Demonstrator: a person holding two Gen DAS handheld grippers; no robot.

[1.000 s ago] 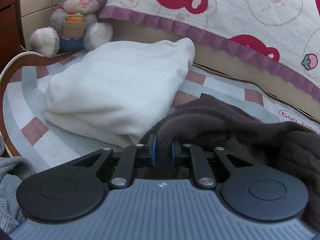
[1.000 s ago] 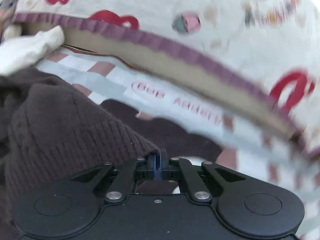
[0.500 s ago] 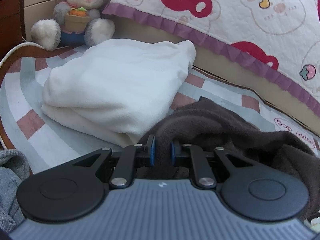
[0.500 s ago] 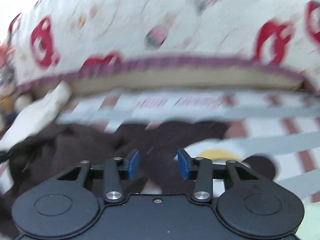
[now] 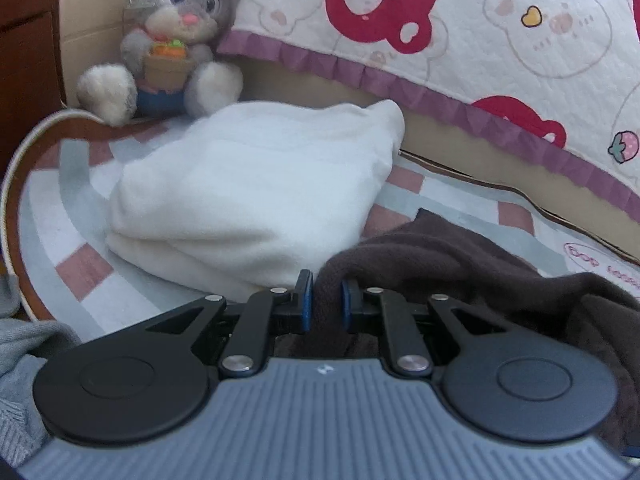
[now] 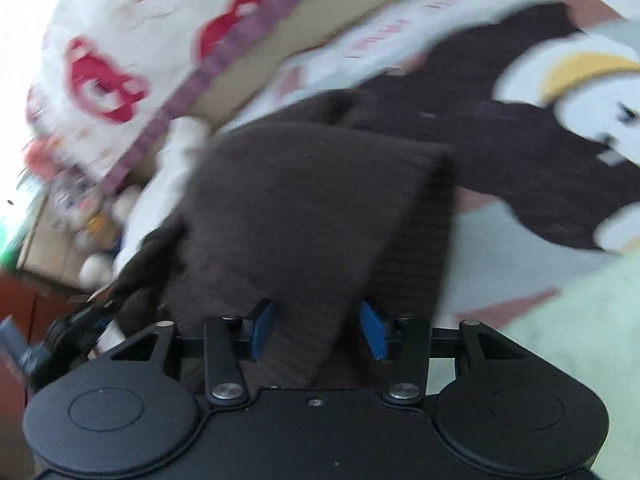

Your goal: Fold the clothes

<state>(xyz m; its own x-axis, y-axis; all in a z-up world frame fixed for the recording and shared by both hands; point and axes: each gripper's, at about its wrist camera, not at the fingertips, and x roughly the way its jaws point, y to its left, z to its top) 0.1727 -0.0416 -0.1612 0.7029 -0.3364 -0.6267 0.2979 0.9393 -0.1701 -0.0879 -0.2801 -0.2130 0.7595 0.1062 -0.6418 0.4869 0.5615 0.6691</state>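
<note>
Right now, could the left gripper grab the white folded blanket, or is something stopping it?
Probably not yet. The left gripper has its jaws pinched on the brown sweater, so it isn't free, though the white folded blanket lies just ahead, uncovered.

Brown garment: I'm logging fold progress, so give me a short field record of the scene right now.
garment: brown knit, crumpled on patterned rug
left hand-held gripper: shut on a bunched fold of the garment
right hand-held gripper: pads apart, garment lying between them
folded pile: white cloth, beside the garment
backdrop: plush rabbit, bear-print quilt
</note>
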